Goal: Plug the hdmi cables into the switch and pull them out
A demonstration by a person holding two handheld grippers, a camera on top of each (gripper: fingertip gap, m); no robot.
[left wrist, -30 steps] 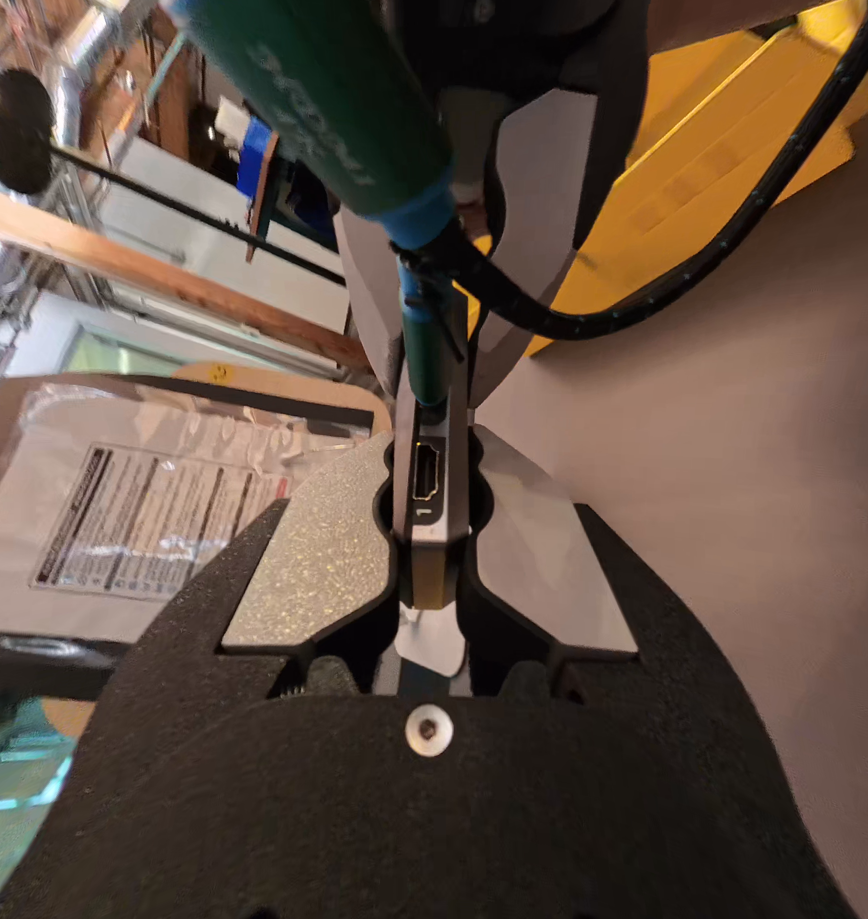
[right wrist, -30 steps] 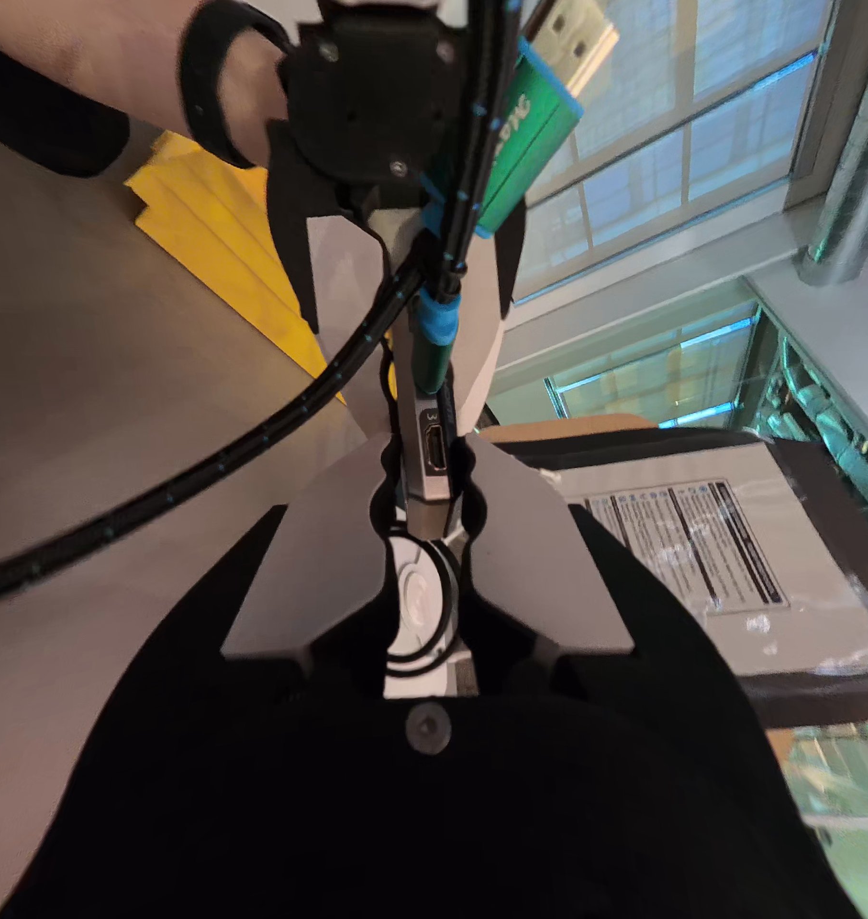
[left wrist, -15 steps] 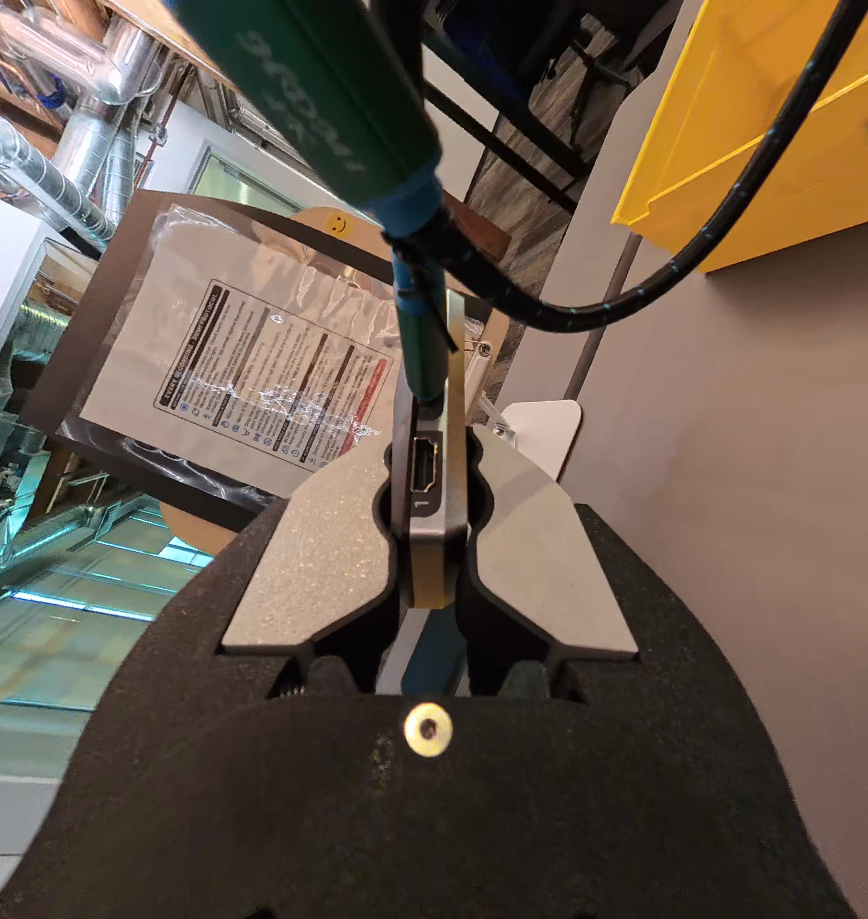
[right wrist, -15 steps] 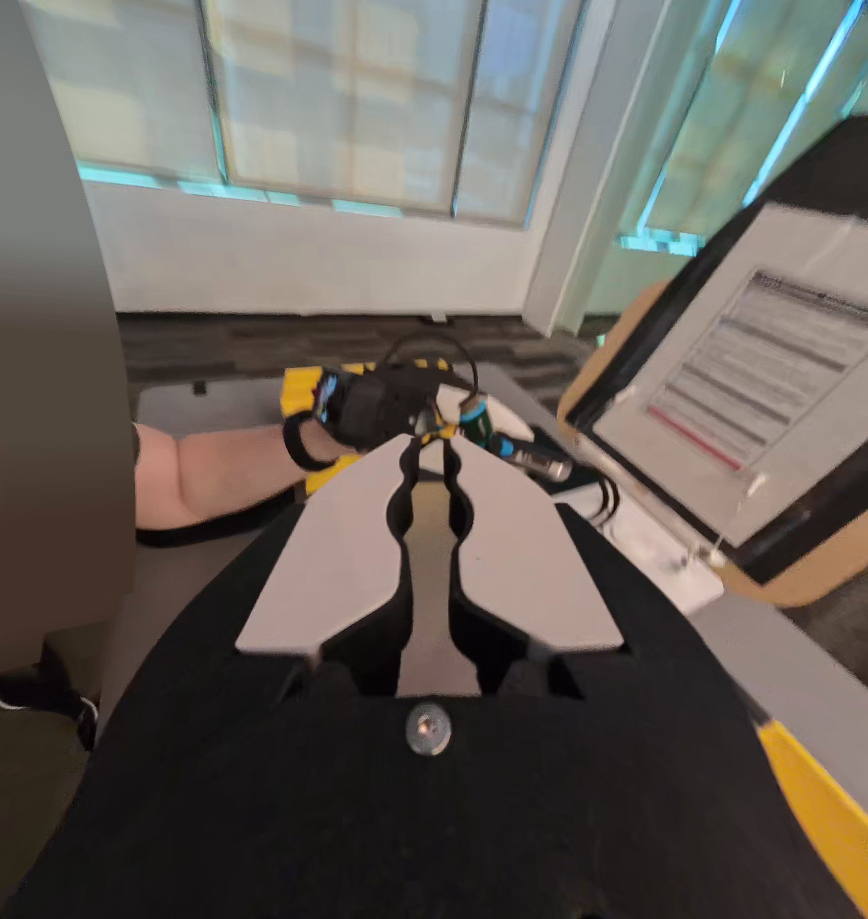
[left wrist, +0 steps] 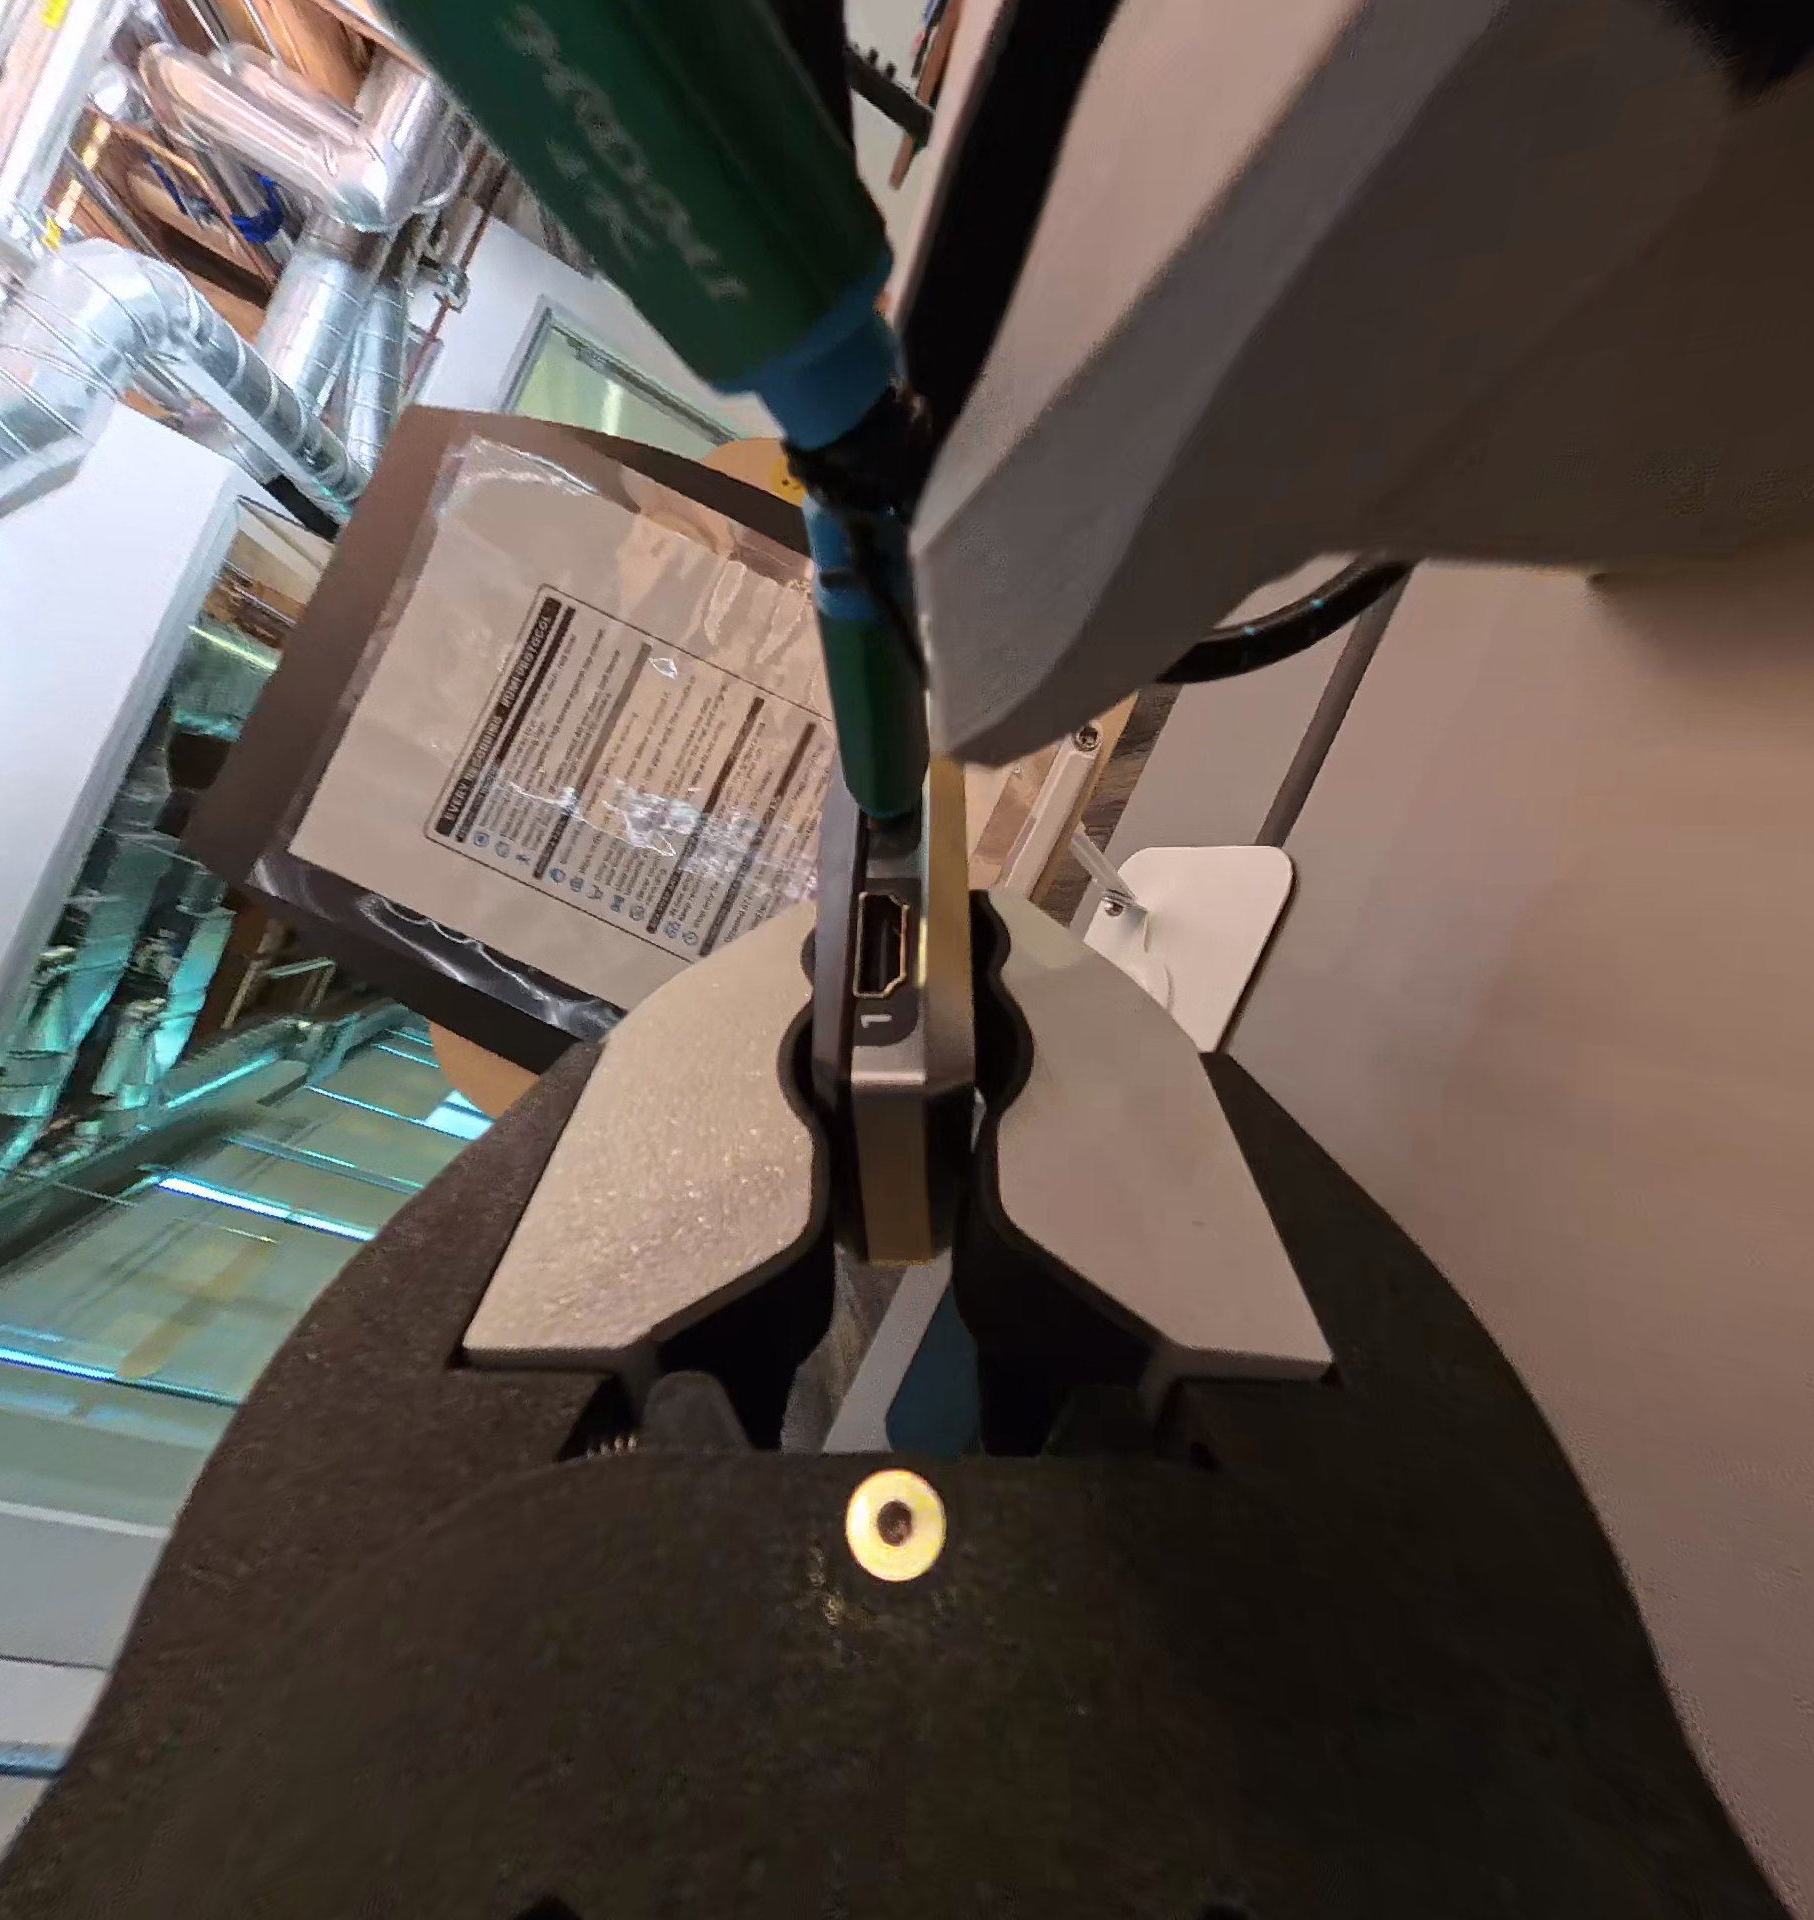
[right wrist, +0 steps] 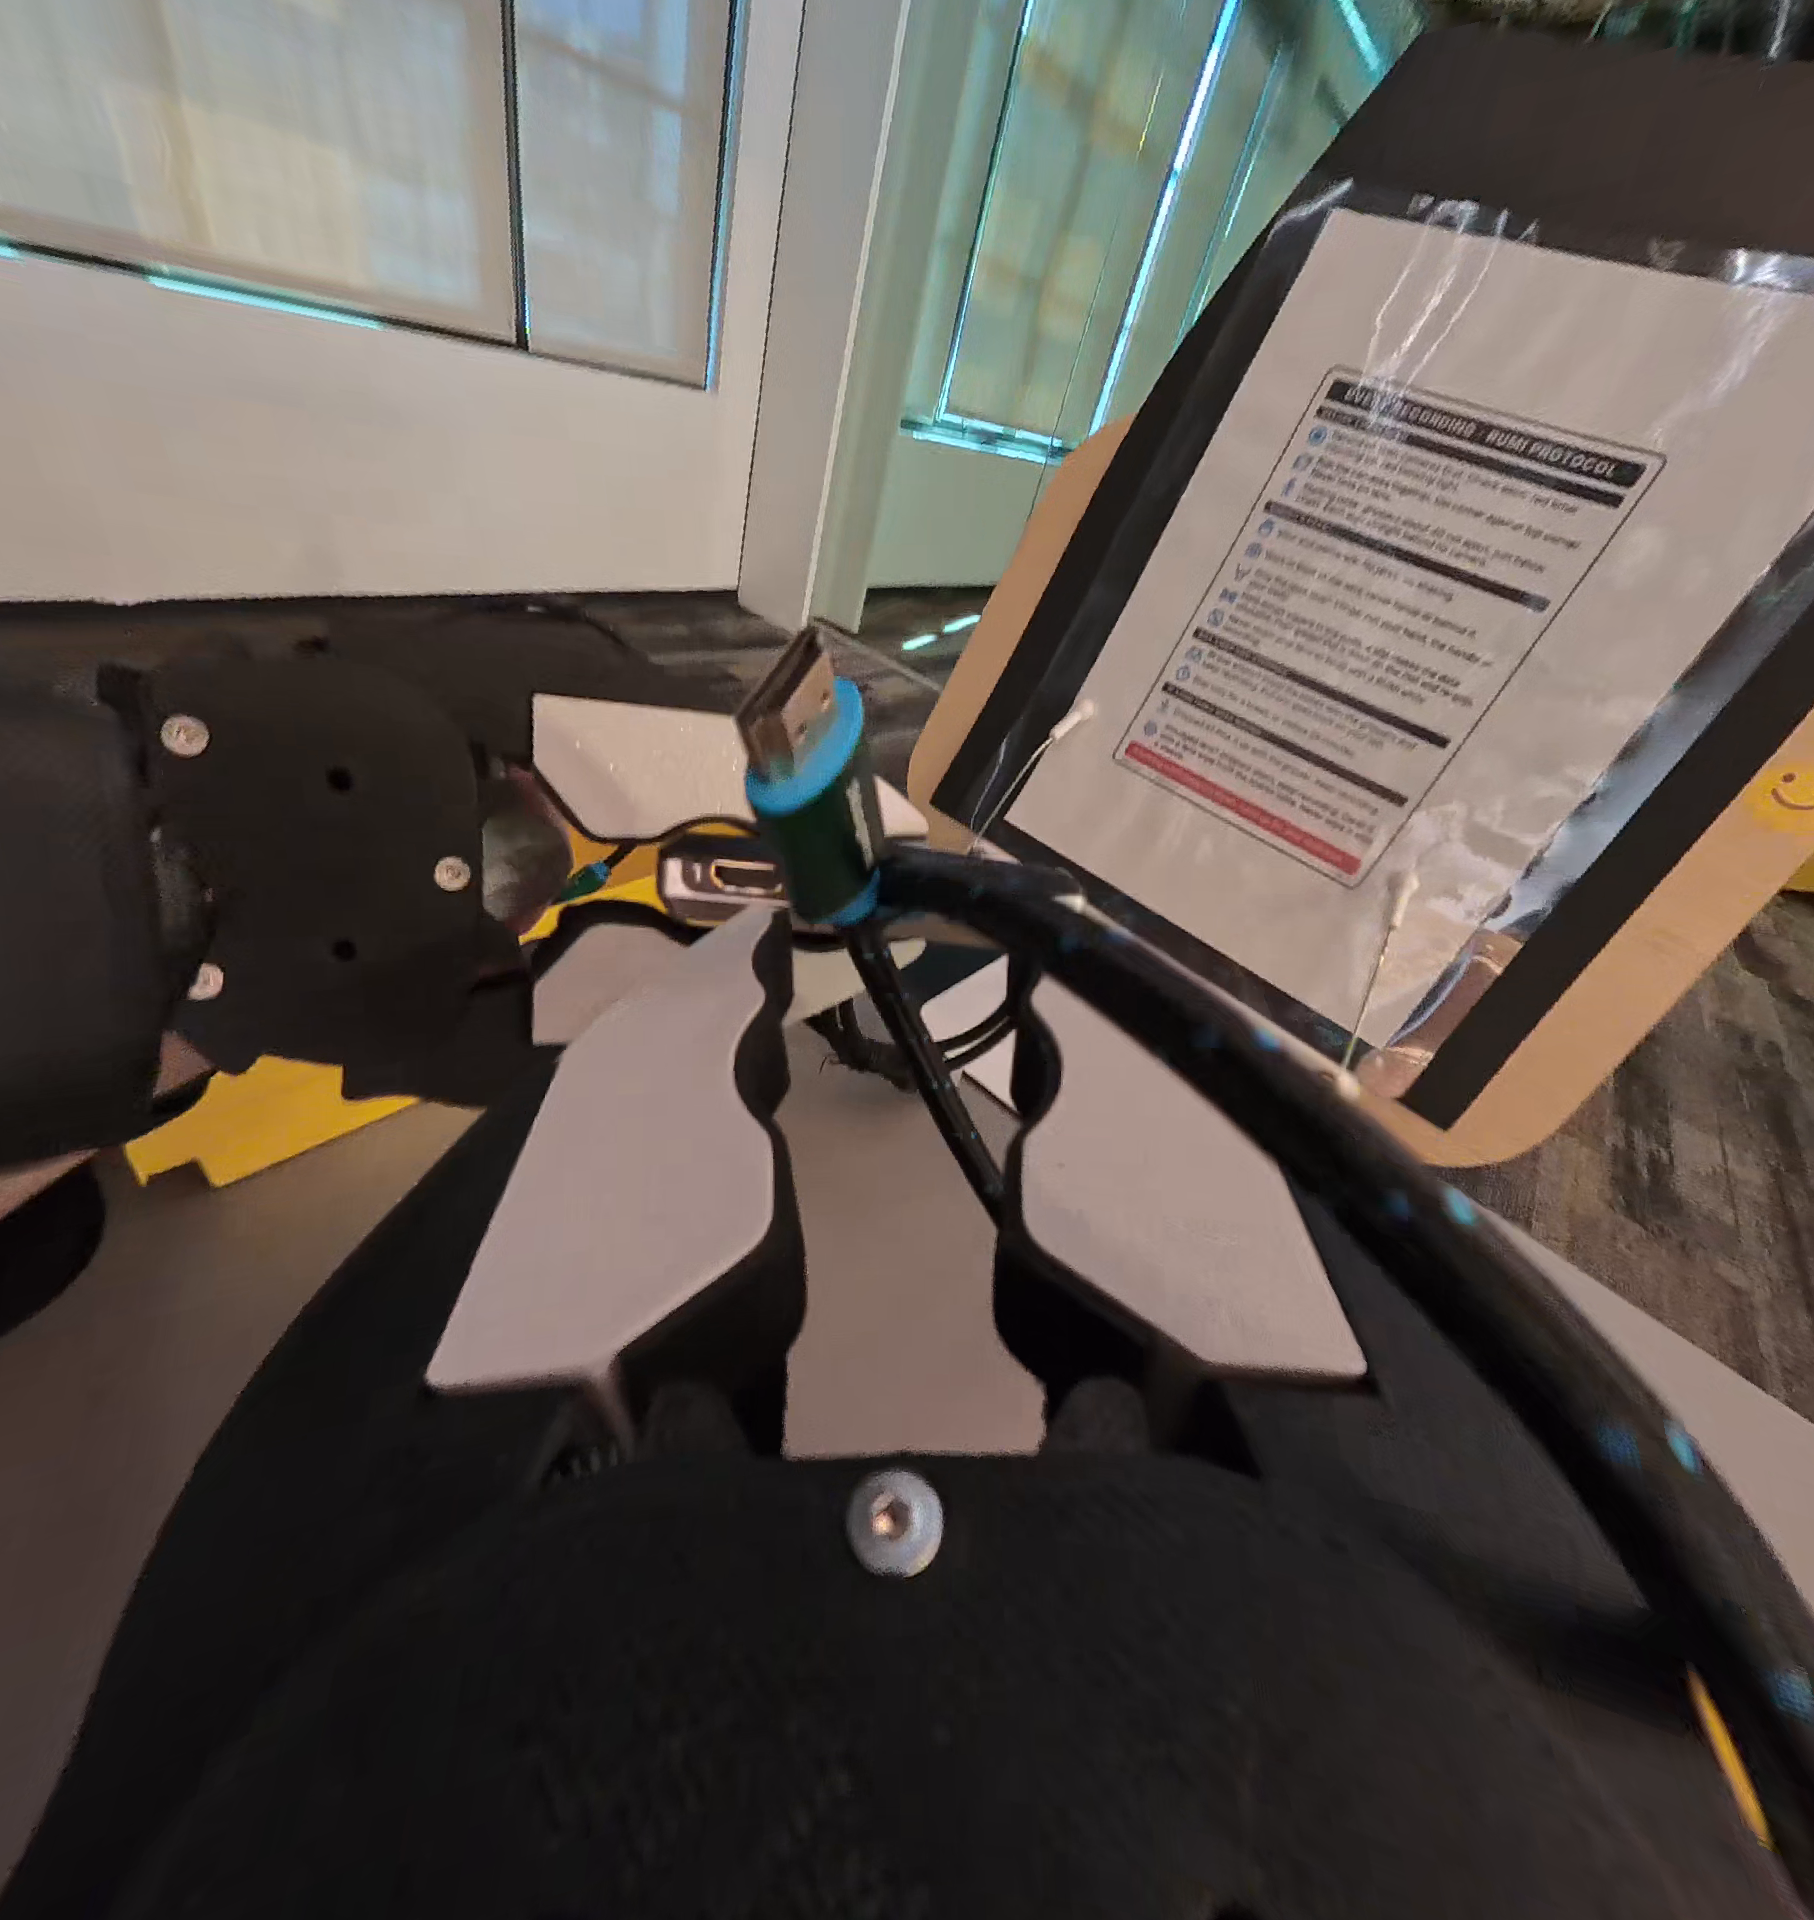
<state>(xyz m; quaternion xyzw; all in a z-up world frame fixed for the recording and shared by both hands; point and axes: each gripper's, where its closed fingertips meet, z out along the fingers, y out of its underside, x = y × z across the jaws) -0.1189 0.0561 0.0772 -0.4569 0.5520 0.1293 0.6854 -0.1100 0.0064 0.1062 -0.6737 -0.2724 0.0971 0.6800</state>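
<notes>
My left gripper (left wrist: pixel 892 935) is shut on the grey HDMI switch (left wrist: pixel 887 1101), which stands on edge with one empty port facing the camera. A green HDMI plug (left wrist: pixel 872 717) sits in the port beyond it. A second green plug with blue rings (right wrist: pixel 815 800) is free and points up, just ahead of my right gripper (right wrist: pixel 898 997). The right gripper is open and empty. The free plug's thin braided cable (right wrist: pixel 934 1091) runs down between its fingers. In the right wrist view the left gripper (right wrist: pixel 311 862) holds the switch (right wrist: pixel 726 878) at the left.
A thick black braided cable (right wrist: pixel 1350 1122) arcs over the right gripper's right side. A black-framed printed sheet in plastic wrap (right wrist: pixel 1422 603) stands on a white base (left wrist: pixel 1204 925) behind. A yellow bin (right wrist: pixel 259 1122) sits on the grey table (right wrist: pixel 155 1403). Tip to tip, the grippers are about 6 cm apart.
A second ago both grippers were at the switch. The right gripper let go, pulled far back, and has now come close again, open by the free plug. The left gripper kept its hold.
</notes>
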